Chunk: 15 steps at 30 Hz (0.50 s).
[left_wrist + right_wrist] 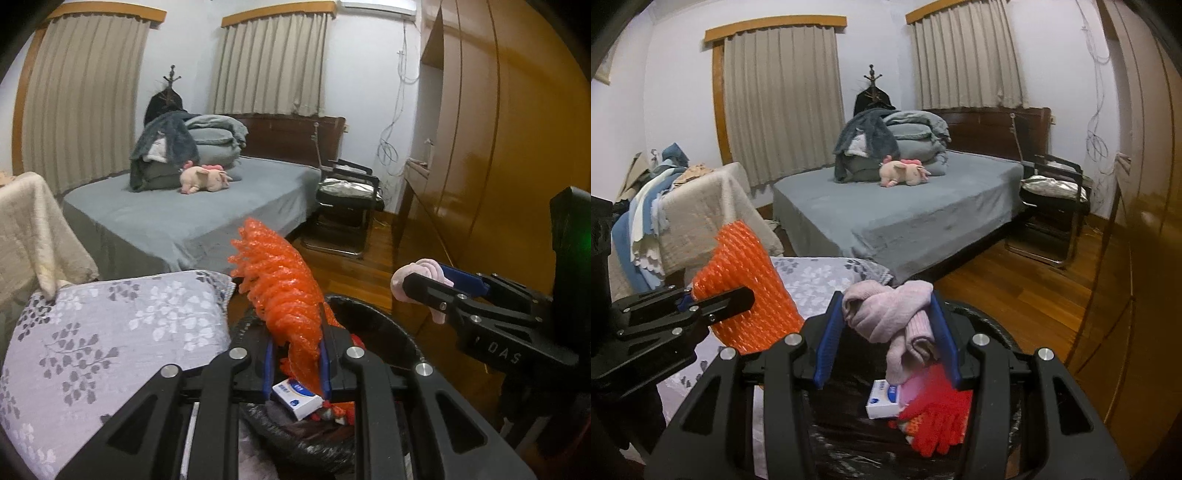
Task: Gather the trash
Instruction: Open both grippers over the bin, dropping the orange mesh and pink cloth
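My left gripper point(295, 354) is shut on an orange foam fruit net point(280, 280) that stands up between its blue pads, seen from the side as the orange net point(746, 288) in the right wrist view. My right gripper point(886, 332) is shut on a bundle of pink knitted cloth point(890, 310), which shows as a pink cloth point(417, 277) at the right of the left wrist view. Both grippers hang over a black-lined trash bin point(993, 332), whose rim point(384, 317) curves below them. Inside lie a small white and blue box point(882, 400) and a red glove point(938, 421).
A cushion with a grey flower print point(110, 339) lies left of the bin. Behind it stand a grey bed point(908, 210) with folded bedding and a pink plush pig point(905, 171), a black chair point(1052, 206), a cloth-draped piece of furniture point(701, 210) and a wooden wardrobe point(498, 129) on the right.
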### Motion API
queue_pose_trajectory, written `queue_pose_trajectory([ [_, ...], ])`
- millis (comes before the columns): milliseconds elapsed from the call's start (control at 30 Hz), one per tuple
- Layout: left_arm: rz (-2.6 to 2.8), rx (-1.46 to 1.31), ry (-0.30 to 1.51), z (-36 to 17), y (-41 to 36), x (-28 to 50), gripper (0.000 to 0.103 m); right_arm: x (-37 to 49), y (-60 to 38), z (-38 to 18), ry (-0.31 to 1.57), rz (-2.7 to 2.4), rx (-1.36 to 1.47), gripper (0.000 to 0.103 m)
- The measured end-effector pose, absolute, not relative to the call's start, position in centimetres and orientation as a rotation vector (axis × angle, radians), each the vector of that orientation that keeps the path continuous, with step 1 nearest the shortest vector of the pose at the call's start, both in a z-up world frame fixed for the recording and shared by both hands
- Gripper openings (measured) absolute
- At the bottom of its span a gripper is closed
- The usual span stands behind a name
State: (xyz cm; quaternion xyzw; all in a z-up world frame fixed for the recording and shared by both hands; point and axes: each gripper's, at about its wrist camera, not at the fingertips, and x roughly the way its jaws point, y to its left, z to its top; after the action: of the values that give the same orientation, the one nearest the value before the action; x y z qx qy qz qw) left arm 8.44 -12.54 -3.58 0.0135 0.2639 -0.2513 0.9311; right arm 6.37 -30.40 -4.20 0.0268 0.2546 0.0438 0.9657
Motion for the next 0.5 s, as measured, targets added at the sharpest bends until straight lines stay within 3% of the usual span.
queue_pose_trajectory([
  [500, -0.56, 0.084, 0.666, -9.9, -17.8, 14.0, 0.019, 10.2, -34.3, -9.7, 0.634, -0.005, 0.072, 0.045],
])
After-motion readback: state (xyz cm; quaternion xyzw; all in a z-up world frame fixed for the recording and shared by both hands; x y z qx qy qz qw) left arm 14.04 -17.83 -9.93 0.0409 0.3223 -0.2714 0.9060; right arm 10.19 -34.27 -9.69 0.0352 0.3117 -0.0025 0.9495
